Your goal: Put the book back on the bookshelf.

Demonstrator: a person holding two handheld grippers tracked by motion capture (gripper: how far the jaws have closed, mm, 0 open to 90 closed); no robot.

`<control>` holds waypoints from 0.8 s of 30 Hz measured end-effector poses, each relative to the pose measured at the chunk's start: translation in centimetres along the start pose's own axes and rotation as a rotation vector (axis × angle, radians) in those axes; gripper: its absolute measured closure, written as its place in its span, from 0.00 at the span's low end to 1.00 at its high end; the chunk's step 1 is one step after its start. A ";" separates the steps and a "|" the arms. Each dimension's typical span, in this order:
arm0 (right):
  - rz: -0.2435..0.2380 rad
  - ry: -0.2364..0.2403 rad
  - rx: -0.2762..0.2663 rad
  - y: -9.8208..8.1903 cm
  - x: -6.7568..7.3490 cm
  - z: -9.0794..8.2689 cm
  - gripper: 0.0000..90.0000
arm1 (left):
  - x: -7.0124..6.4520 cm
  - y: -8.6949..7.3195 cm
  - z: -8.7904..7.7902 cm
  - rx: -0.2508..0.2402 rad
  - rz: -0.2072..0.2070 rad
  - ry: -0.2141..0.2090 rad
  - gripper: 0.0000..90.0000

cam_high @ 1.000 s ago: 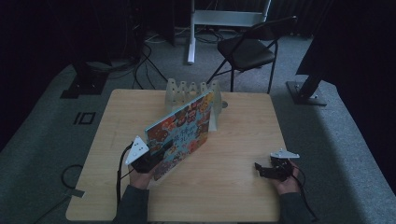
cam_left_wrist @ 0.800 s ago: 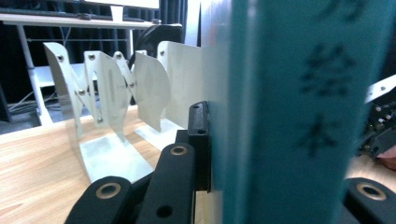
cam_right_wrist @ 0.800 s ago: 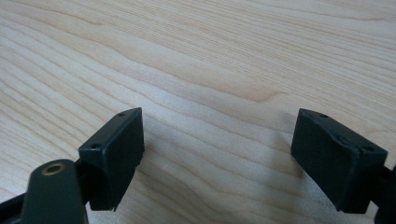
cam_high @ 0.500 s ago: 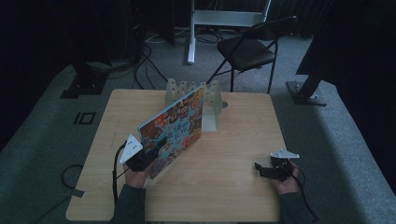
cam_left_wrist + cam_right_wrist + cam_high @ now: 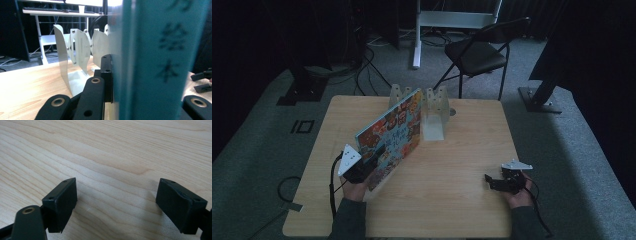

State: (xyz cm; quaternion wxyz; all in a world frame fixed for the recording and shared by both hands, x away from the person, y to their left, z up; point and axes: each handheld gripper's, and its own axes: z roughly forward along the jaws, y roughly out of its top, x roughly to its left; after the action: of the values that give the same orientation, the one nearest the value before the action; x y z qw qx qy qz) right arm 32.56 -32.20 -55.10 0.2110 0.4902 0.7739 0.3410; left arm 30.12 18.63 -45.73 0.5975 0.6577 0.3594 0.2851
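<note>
While the left gripper [image 5: 364, 167] clamps the near end of a picture book [image 5: 392, 132], the book's long axis slants up and away toward the white rack [image 5: 432, 107] at the far middle of the surface [image 5: 452, 200]; the right gripper [image 5: 498, 182] rests open, near right.

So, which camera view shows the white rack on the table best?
The left gripper view: the white rack stands close, its curved dividers and base plate sharp beside the book held in the left gripper. The high view shows the rack small and partly hidden behind the book. The right gripper view faces the bare table.
</note>
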 end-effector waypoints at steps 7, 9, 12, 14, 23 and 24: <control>0.000 0.000 0.000 0.0 0.0 0.0 0.19 | 0.2 0.1 -0.3 0.003 0.007 0.029 0.90; 0.000 0.000 0.000 0.0 0.0 0.0 0.19 | 0.3 0.1 -0.3 0.002 0.009 0.037 0.90; 0.000 0.000 0.000 0.0 0.0 0.0 0.19 | 0.3 0.1 -0.4 0.003 0.011 0.045 0.90; -0.001 0.000 0.000 0.0 0.0 0.0 0.19 | 0.3 0.0 -0.5 0.005 0.013 0.049 0.90; 0.000 0.000 0.000 0.0 0.0 0.0 0.19 | 0.5 -0.2 -0.8 0.003 0.001 0.059 0.90; 0.000 0.000 0.000 0.0 0.0 0.0 0.19 | 0.5 -0.2 -0.8 0.003 0.002 0.059 0.90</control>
State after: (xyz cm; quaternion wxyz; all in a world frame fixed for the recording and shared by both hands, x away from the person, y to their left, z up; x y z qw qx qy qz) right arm 32.56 -32.19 -55.10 0.2108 0.4904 0.7739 0.3409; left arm 29.76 19.51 -45.83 0.5854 0.6503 0.3765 0.3044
